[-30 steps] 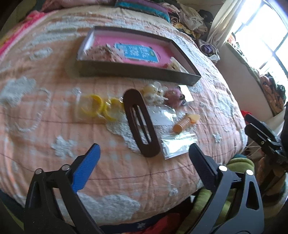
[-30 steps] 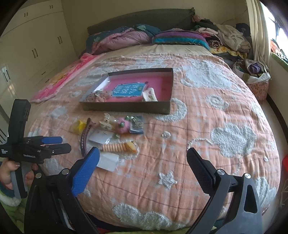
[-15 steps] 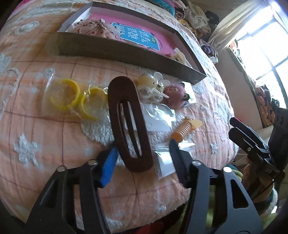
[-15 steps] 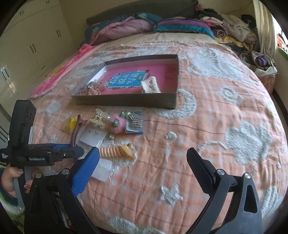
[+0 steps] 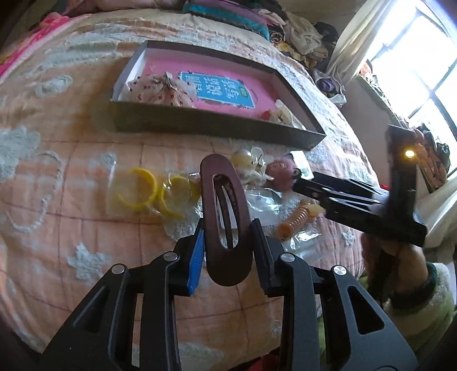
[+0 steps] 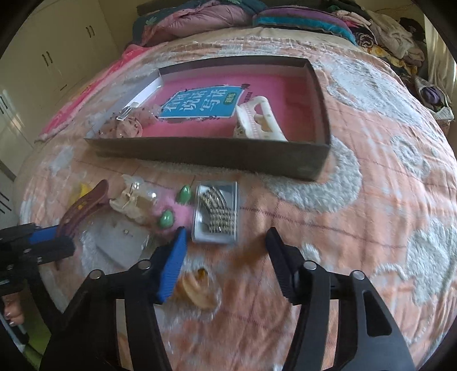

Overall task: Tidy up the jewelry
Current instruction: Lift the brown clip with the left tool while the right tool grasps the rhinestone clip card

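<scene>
My left gripper (image 5: 227,237) is shut on a long dark brown hair clip (image 5: 224,211), lifted off the bedspread; both also show in the right wrist view, the gripper (image 6: 42,242) holding the clip (image 6: 82,208). My right gripper (image 6: 225,242) is open, low over the bed, just short of a clear packet of hairpins (image 6: 217,212). A pink pompom with green beads (image 6: 171,214) and a cream claw clip (image 6: 131,202) lie to its left. An orange spiral hair tie (image 6: 197,285) lies between the right fingers. The dark shallow box (image 6: 322,125) with a pink floor holds a white claw clip (image 6: 257,120).
Yellow bangles in plastic (image 5: 142,191) lie left of the brown clip. Clear plastic bags (image 5: 262,199) lie among the items. A floral scrunchie (image 5: 157,91) sits in the box's left corner. Pillows and clothes are piled at the bed's head (image 6: 285,20).
My left gripper closed on the brown hair clip and lifted it. My right gripper moved forward and down toward the hairpin packet, with its jaws narrower.
</scene>
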`<state>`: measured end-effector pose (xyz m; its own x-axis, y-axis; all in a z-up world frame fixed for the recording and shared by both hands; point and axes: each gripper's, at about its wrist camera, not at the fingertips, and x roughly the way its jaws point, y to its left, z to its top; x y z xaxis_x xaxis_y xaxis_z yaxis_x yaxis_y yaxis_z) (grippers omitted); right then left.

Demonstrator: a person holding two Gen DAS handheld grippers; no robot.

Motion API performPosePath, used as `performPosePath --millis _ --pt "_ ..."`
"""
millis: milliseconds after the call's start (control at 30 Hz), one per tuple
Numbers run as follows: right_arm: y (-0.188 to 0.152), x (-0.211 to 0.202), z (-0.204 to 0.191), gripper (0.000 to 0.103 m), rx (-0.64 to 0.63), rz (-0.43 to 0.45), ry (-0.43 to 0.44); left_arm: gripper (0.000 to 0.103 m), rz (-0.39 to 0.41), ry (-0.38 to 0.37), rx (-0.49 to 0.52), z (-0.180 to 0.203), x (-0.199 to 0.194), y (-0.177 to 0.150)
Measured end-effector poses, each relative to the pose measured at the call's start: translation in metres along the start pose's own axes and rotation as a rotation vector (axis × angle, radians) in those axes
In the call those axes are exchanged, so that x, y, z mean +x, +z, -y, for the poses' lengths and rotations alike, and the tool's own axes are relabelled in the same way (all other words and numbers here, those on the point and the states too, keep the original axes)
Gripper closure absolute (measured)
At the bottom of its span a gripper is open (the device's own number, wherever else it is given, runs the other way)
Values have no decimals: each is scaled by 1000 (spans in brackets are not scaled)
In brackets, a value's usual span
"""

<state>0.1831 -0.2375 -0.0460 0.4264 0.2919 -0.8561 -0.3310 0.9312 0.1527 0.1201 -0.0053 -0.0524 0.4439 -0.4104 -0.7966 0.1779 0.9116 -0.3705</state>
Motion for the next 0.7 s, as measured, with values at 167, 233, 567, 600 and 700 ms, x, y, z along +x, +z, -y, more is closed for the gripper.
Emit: performPosePath --millis 167,233,567,600,700 --pt "11 9 -1 72 5 1 21 80 -2 2 -4 -1 0 4" --pt "10 7 1 72 8 9 26 80 -2 1 -1 -1 -1 4" --pt "-5 -32 34 72 85 69 -2 99 29 -8 42 11 -12 19" --pt "-6 -36 36 72 90 75 -5 100 29 -12 44 12 -11 20" --pt "-10 -48 44 72 107 92 -10 100 -4 2 53 13 -4 22"
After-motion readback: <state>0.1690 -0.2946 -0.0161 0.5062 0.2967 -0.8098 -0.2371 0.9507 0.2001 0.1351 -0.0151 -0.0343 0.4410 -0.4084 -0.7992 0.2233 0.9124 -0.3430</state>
